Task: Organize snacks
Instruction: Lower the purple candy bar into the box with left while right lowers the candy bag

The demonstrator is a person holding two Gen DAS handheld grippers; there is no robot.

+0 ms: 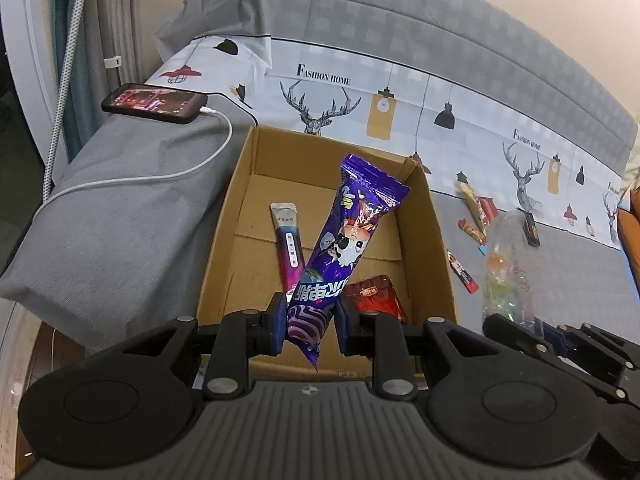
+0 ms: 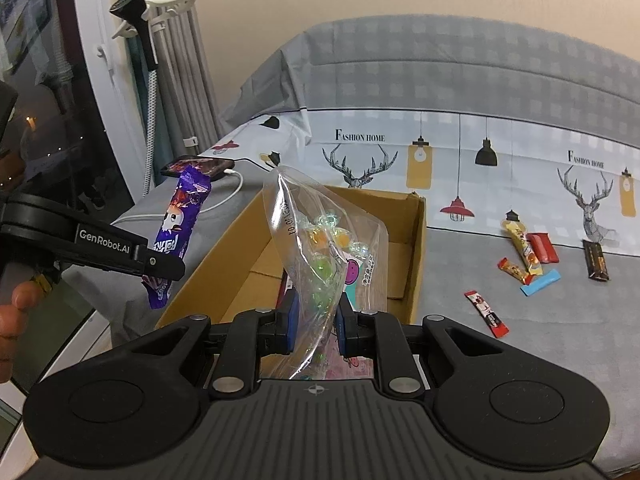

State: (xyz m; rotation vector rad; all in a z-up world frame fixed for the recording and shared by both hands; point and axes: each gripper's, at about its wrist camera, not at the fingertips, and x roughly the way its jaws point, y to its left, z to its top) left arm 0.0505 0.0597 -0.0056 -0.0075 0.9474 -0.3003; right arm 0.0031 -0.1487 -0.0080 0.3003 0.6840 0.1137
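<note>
My left gripper is shut on the lower end of a purple snack packet, which stands up over the open cardboard box. Inside the box lie a pink-and-blue stick packet and a red packet. My right gripper is shut on a clear bag of coloured candies, held above the near edge of the cardboard box. The right wrist view also shows the left gripper with the purple snack packet at the left.
Several small snack packets lie scattered on the grey bed cover to the right of the box. A phone on a white charging cable rests on a grey cushion left of the box. A person's hand shows at the left edge.
</note>
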